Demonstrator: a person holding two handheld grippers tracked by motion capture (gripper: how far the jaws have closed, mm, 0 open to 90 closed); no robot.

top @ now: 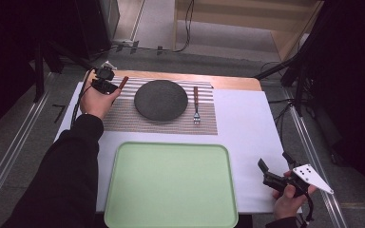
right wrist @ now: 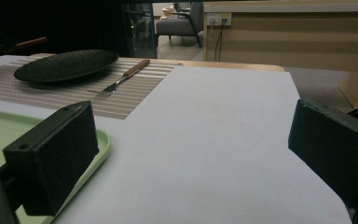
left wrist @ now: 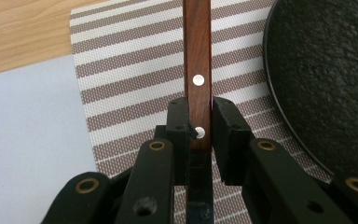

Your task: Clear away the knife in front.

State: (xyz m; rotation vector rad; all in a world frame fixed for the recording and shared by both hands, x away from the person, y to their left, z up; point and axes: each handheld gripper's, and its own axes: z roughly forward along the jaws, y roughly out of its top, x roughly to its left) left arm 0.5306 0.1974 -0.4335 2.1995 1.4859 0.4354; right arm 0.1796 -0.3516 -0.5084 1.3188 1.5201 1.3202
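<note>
My left gripper is at the far left of the striped placemat, shut on a utensil's brown wooden handle. In the left gripper view the riveted handle runs up between the pads of the left gripper, and a dark metal blade shows below them. A dark round plate lies just right of it on the mat. A fork with a wooden handle lies right of the plate. My right gripper is held open over the white table cover, near the front right corner, with nothing between its jaws.
A light green tray lies at the table's front centre, left of the right gripper. The right gripper view shows the tray's corner, the plate and the fork across the white cover. Dark stands flank the table.
</note>
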